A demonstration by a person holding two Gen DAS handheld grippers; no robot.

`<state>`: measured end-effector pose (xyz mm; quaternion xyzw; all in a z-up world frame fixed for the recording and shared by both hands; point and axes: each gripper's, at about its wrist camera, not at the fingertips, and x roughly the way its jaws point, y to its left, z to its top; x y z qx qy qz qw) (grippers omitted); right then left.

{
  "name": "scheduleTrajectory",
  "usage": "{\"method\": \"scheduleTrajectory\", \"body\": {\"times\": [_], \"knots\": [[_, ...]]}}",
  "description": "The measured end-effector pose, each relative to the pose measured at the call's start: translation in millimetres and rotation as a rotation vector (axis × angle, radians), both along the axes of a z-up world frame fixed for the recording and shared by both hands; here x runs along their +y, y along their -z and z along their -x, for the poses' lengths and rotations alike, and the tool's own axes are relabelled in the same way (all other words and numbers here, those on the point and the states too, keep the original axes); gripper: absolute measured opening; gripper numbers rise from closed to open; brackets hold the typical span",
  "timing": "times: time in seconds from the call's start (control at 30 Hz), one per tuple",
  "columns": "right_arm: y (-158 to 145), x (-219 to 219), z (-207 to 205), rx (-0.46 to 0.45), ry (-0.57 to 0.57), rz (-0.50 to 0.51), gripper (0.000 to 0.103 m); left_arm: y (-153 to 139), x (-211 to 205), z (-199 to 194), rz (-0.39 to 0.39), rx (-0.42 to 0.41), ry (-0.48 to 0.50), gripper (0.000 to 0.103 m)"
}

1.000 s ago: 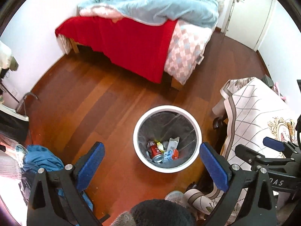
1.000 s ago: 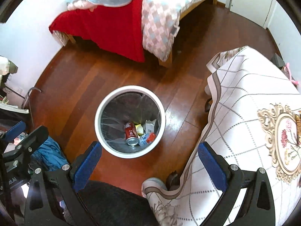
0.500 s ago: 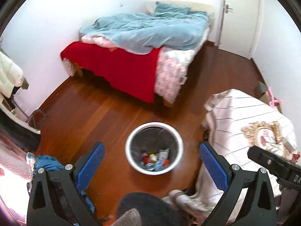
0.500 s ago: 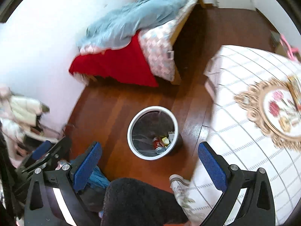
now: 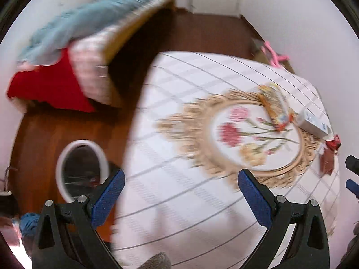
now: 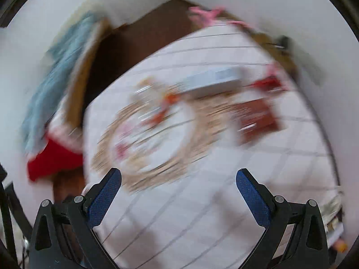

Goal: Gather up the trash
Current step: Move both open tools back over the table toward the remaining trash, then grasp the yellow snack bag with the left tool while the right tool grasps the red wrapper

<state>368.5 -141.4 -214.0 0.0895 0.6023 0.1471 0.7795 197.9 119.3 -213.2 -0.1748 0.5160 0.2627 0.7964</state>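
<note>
We've swung from the bin [image 5: 82, 170] up to the table [image 5: 202, 213]; both grippers [image 5: 180, 198] [image 6: 178, 196] gape empty, wrappers [image 5: 274, 107] next.

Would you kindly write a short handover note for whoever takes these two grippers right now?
Left gripper: open, holding nothing, above the tablecloth.
Right gripper: open, holding nothing, also above the table; its view is badly blurred.
Things: the white bin stands on the floor beside the table and seems to hold some litter already, though blur hides what. On the tablecloth lie an orange wrapper, a white box, a small red wrapper and a dark red packet.
Done: nothing visible beyond the bin's contents.
Left: pick up those four and drop them in the bin.
</note>
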Motion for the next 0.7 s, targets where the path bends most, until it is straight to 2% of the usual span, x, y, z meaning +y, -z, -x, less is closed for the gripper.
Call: {"method": "scheduleTrajectory", "body": {"times": [0.13, 0.27, 0.37, 0.43, 0.53, 0.57, 0.63, 0.67, 0.7], "knots": [[17, -55, -61, 0.009, 0.166, -0.024, 0.103, 21, -26, -66, 0.042, 0.036, 0.055, 0.103], [37, -77, -104, 0.015, 0.240, -0.050, 0.099, 36, -40, -119, 0.055, 0.066, 0.101, 0.102], [53, -81, -126, 0.044, 0.269, -0.080, 0.092, 45, -40, -147, 0.104, 0.058, 0.114, 0.102], [64, -76, -133, 0.049, 0.271, -0.095, 0.082, 51, -40, -167, 0.128, 0.049, 0.134, 0.102], [77, -66, -137, 0.063, 0.260, -0.085, 0.075, 62, -41, -191, 0.154, 0.051, 0.147, 0.101], [80, -63, -137, 0.065, 0.253, -0.087, 0.072, 67, -41, -197, 0.156, 0.058, 0.142, 0.096], [83, -60, -136, 0.062, 0.233, -0.071, 0.052, 74, -40, -206, 0.159, 0.064, 0.142, 0.070], [82, -59, -135, 0.053, 0.227, -0.069, 0.051, 74, -40, -208, 0.142, 0.063, 0.140, 0.062], [81, -58, -134, 0.042, 0.220, -0.063, 0.046, 71, -42, -209, 0.122, 0.043, 0.150, 0.041]]}}
